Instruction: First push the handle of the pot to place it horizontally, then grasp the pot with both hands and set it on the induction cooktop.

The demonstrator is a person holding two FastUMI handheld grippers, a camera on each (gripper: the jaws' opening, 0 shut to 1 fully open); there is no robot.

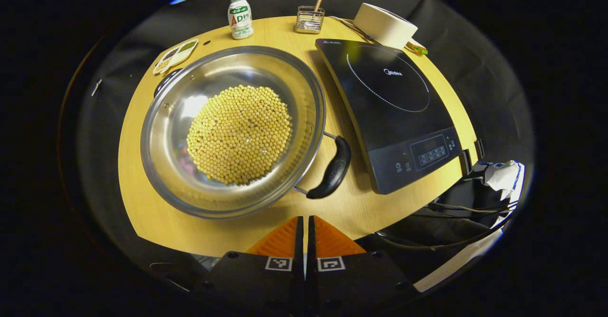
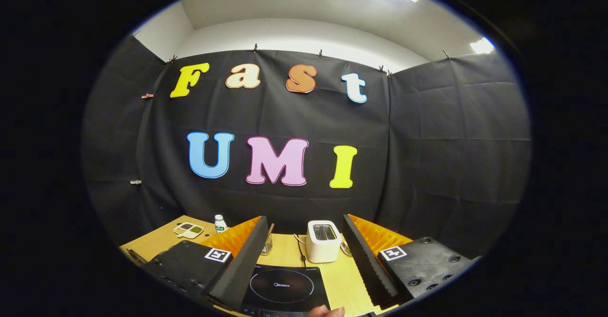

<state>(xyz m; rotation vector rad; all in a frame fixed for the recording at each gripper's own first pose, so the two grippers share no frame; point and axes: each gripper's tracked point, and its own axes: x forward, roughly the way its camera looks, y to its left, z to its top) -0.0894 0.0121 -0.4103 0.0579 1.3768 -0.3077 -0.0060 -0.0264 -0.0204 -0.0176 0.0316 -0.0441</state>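
The left gripper, jaws clenched on nothing to serve as a pusher, hovers at lower centre below the black curved handle of the bean-filled round steel pot, while the right gripper, jaws released, waits above the black glass induction cooktop.

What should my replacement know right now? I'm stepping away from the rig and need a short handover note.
Left gripper: shut, empty, hovering at the table's near edge, just short of the pot handle.
Right gripper: open, empty, held above the induction cooktop.
Pot, holding yellow beans, sits on the table left of the cooktop; its handle slants toward the cooktop.
Done: nothing judging by the layout.
Left: push the handle horizontal, grasp the pot with both grippers, set it on the cooktop.
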